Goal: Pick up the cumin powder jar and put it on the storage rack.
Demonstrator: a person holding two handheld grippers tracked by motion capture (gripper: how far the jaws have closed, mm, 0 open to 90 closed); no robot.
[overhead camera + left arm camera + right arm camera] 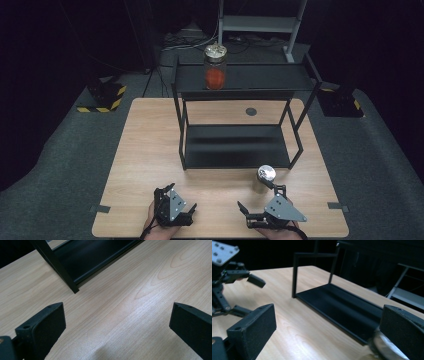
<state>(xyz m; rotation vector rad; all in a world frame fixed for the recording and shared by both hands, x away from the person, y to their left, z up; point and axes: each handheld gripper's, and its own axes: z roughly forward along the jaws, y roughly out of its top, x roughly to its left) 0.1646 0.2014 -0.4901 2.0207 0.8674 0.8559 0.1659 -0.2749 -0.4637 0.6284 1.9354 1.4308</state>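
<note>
Right hand-held gripper [256, 200] jaws spread, empty, low over counter [145, 165]; silver-lidded jar [264, 179] stands just beside its far jaw, in front of black shelf rack [240, 120]. Left hand-held gripper [186, 200] spread, idle. Risk: jaw clips the jar sideways on approach, tipping it toward the rack.

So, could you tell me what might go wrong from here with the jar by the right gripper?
The right gripper is open beside the small silver-lidded jar, one of its fingers already by the lid; a sideways nudge could tip the jar. The black metal two-tier shelf stands just behind it, so a lift may clip the frame. The tall glass jar with red contents stands near the top tier's front edge; a knock to the frame might topple it.
</note>
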